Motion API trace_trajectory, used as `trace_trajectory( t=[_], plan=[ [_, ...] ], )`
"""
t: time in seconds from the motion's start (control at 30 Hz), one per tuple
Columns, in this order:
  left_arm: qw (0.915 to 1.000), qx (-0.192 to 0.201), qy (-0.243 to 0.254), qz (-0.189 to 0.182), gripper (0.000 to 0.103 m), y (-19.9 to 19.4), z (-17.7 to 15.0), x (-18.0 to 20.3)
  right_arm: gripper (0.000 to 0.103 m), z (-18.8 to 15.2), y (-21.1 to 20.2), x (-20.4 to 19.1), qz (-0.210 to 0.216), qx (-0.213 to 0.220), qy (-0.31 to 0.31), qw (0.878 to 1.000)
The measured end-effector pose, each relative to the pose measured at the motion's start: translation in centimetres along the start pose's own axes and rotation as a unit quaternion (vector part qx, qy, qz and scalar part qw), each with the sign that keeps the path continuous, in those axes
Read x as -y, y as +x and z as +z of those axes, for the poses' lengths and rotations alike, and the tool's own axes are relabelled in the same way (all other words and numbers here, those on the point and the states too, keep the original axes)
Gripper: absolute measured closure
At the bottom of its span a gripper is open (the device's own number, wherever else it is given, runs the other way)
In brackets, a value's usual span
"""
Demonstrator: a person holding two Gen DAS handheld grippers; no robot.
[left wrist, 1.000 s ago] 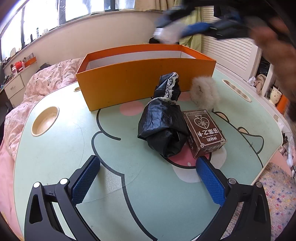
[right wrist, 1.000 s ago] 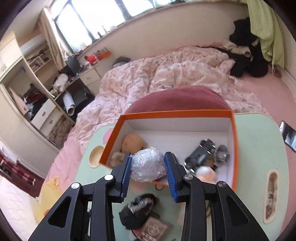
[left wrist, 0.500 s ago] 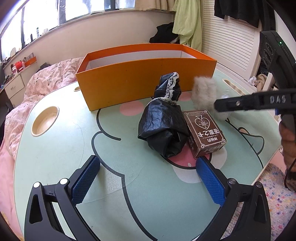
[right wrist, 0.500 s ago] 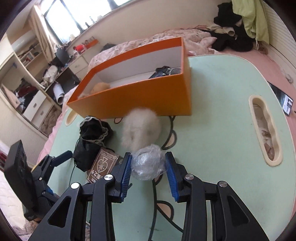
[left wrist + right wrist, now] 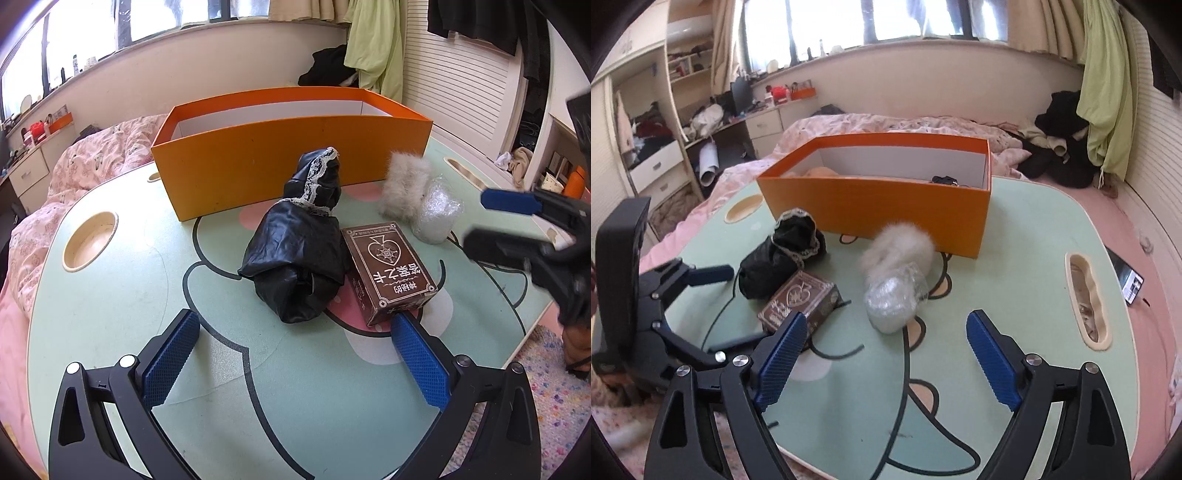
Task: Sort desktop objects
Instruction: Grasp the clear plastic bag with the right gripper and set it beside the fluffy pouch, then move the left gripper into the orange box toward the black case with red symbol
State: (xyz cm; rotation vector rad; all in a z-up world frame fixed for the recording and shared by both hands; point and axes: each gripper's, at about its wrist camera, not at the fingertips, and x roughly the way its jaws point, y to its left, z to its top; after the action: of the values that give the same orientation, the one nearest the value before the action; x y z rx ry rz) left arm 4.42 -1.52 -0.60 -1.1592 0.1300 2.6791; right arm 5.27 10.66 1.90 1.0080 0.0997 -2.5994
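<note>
Right claw point(image 5: 882, 354) opening, now clear of the plastic wad point(image 5: 892, 295) it carried a second ago; wad rests on the surface point(image 5: 1015, 236), touching the fluffy ball point(image 5: 897, 243) before the orange box point(image 5: 886, 206). Left claw point(image 5: 295, 358) spread, empty. Release apparently done.

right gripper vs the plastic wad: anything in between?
Nothing: bare green table between the opening right gripper and the clear plastic wad, which is free of its pads. Right wrist view shows it.
</note>
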Motion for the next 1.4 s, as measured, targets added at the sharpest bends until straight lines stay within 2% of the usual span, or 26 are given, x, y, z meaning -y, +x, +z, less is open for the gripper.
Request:
trace_trajectory(
  t=[0.17, 0.2, 0.23, 0.3, 1.27, 1.4],
  plan=[
    [1.0, 0.0, 0.0, 0.0, 0.0, 0.0, 0.0, 0.0, 0.014, -0.7, 1.1, 0.3, 0.005, -0.035, -0.007, 0.999],
    [1.0, 0.0, 0.0, 0.0, 0.0, 0.0, 0.0, 0.0, 0.009, -0.6, 1.6, 0.3, -0.001, -0.045, -0.007, 0.999],
    [1.0, 0.0, 0.001, 0.0, 0.0, 0.0, 0.0, 0.1, 0.0, -0.5, 2.1, 0.1, -0.013, -0.053, -0.012, 0.998],
    [1.0, 0.0, 0.001, 0.0, 0.0, 0.0, 0.0, 0.0, 0.0, -0.6, 2.7, -0.6, -0.034, -0.062, -0.03, 0.997],
    [1.0, -0.005, 0.005, -0.003, 0.0, 0.0, -0.1, -0.2, 0.0, -0.9, 2.8, -1.7, -0.024, -0.063, -0.046, 0.997],
    [0.9995, 0.003, -0.024, -0.021, 0.0, -1.1, 0.7, -1.4, 0.0, -1.0, 2.7, -1.5, -0.021, -0.061, -0.044, 0.997]
  ],
)
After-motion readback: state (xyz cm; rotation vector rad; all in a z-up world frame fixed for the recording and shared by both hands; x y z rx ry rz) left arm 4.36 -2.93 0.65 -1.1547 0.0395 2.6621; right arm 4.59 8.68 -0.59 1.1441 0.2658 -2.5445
